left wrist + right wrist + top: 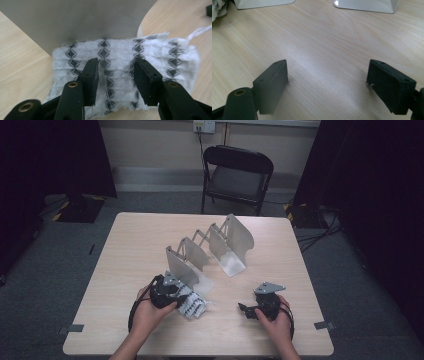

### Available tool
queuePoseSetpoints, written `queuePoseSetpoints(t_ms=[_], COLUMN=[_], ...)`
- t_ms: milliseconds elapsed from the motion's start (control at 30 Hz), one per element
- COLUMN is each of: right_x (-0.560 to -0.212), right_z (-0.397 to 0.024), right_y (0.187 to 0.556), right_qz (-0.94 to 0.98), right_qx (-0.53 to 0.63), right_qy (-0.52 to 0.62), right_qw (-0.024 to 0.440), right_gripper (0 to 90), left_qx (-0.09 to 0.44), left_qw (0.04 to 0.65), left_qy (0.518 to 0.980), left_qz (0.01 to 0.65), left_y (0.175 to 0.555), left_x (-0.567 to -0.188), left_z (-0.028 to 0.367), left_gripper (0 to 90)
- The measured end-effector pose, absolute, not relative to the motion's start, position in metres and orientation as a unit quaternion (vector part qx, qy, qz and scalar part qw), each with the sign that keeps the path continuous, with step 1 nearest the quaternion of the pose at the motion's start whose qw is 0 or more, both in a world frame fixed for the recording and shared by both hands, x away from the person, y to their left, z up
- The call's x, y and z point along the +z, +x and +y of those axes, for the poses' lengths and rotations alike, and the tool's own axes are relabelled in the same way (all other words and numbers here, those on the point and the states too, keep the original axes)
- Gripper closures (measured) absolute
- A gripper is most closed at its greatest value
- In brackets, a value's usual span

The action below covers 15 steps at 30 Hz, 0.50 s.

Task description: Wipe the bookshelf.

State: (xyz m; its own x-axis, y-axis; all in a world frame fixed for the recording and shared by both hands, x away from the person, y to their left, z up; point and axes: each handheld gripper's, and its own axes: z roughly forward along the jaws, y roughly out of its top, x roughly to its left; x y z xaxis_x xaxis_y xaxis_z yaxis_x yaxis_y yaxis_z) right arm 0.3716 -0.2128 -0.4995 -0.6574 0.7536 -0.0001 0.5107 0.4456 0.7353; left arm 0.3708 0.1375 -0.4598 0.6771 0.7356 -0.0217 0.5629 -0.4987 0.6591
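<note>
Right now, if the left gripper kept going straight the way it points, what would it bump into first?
Probably the patterned cloth, which lies right under and ahead of the left gripper, whose jaws stand apart over it. Just beyond the cloth stands the metal rack.

Light wood-grain table (125,250), rectangular, corners rounded; standing on grey carpeted floor (60,270). Directly on top: metal accordion file rack (210,251), set diagonally near centre; folded white cloth with black diamond pattern (194,304), lying flat just beside rack's nearest plate, towards front edge.
</note>
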Motion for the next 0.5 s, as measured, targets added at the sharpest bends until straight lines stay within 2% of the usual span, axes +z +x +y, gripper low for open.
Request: queuePoseSetpoints(t_ms=[200, 500], right_x=[-0.499, -0.5], right_z=[-0.213, -0.213], right_y=[0.372, 0.372], right_qz=[0.834, 0.834], right_qx=[0.365, 0.365], right_qy=[0.379, 0.379], right_qw=[0.166, 0.166], right_gripper=[16.5, 16.5], left_qx=[0.129, 0.122], left_qw=[0.334, 0.335], left_qy=[0.852, 0.858], left_qz=[0.383, 0.37], left_y=[0.371, 0.368], left_x=[-0.475, -0.477], left_z=[0.132, 0.129], left_gripper=[56.1, 58.9])
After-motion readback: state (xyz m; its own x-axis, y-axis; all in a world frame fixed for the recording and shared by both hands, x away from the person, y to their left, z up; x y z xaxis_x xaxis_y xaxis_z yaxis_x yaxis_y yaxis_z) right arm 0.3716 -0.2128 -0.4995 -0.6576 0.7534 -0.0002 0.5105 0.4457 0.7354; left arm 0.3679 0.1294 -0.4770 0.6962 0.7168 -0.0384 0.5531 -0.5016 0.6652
